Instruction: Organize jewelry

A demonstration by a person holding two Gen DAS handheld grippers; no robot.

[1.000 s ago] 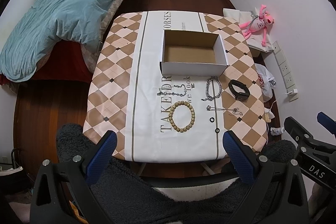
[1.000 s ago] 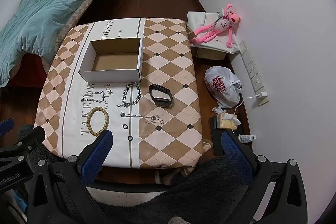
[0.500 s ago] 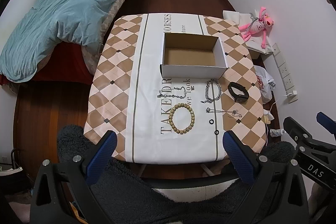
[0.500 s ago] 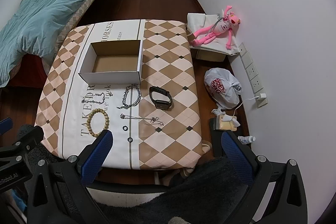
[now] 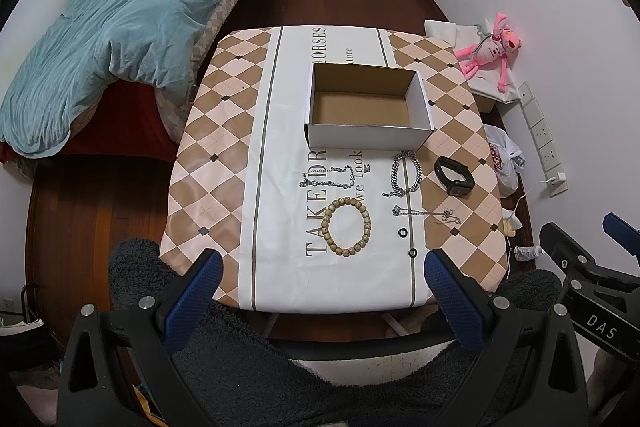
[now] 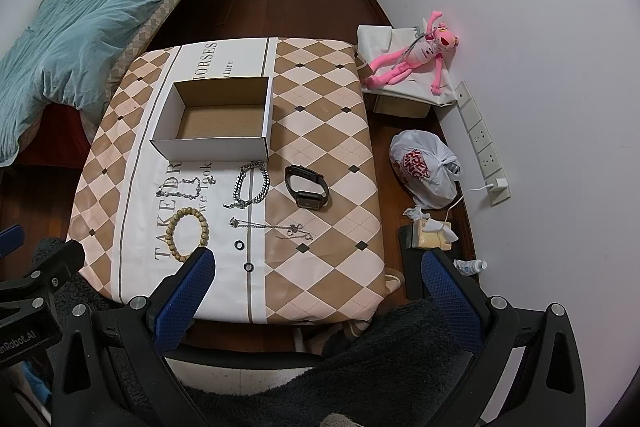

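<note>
Jewelry pieces [image 5: 347, 227] laid out mid-frame below empty box [image 5: 368, 107]; left gripper [image 5: 320, 291] and right gripper [image 6: 316, 287] held spread, nothing gripped.

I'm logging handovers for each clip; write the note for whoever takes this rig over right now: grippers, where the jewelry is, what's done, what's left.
Left gripper: open, empty, held above the table's near edge.
Right gripper: open, empty, same height, off the near right corner.
Cardboard box: open, nothing inside, at the far middle of the table.
In front of the box, all on the cloth: ornate silver chain, bead bracelet, chunky silver bracelet, black watch band, thin necklace, two small black rings.
Done: nothing boxed.
Left: every piece, presumably into the box.
</note>
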